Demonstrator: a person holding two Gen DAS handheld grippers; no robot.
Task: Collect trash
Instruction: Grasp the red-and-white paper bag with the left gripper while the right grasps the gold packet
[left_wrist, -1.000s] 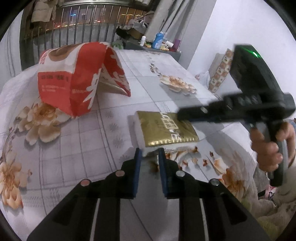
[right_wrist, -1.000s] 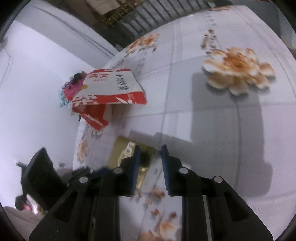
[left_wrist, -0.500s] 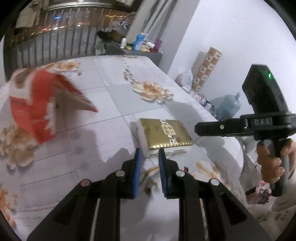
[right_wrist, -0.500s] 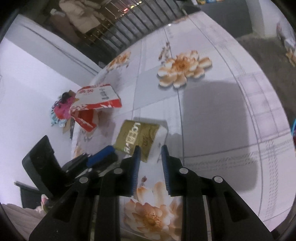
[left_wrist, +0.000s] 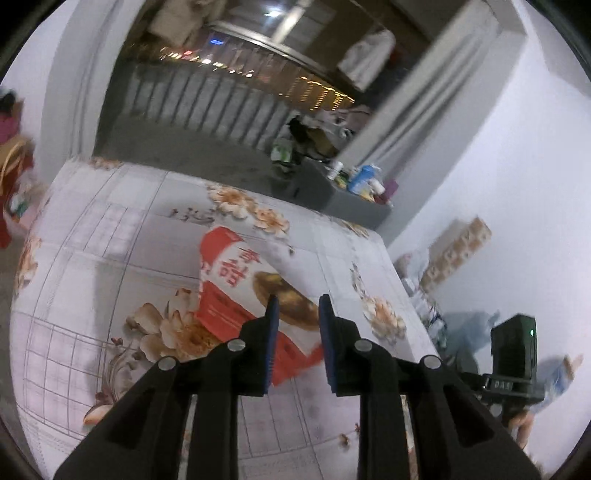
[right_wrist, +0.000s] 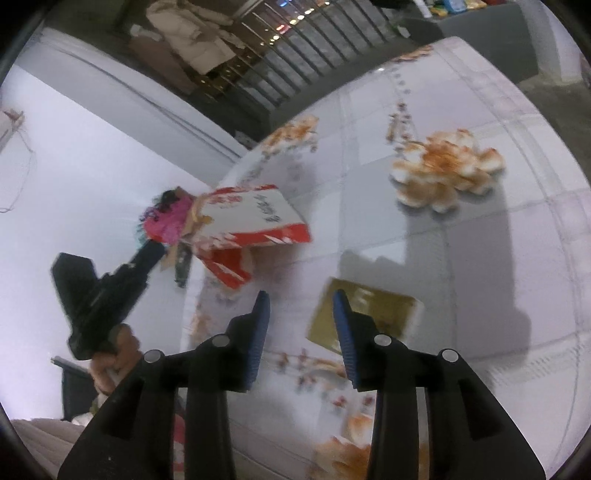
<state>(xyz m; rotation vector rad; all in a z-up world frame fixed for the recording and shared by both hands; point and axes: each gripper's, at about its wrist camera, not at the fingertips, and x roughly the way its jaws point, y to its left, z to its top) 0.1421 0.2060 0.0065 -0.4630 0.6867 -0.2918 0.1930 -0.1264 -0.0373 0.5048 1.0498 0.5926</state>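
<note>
A red and white paper food bag (left_wrist: 236, 291) lies on the flowered tablecloth (left_wrist: 110, 266). My left gripper (left_wrist: 295, 306) is open and empty, hovering just above the bag's near end. In the right wrist view the same bag (right_wrist: 255, 221) lies at the table's left edge, and a gold tissue pack (right_wrist: 373, 314) lies just beyond my right gripper (right_wrist: 301, 306), which is open and empty. The left gripper's body (right_wrist: 96, 288) shows at the left, held by a hand.
The table edge runs close on the right in the left wrist view, with a patterned box (left_wrist: 458, 251) and a grey cabinet (left_wrist: 343, 199) of bottles beyond. A pink bundle (right_wrist: 166, 221) sits beside the bag. A railing (left_wrist: 221, 103) stands at the back.
My left gripper has swung away from the gold pack to above the red bag. My right gripper has opened wider and moved closer to the gold pack.
</note>
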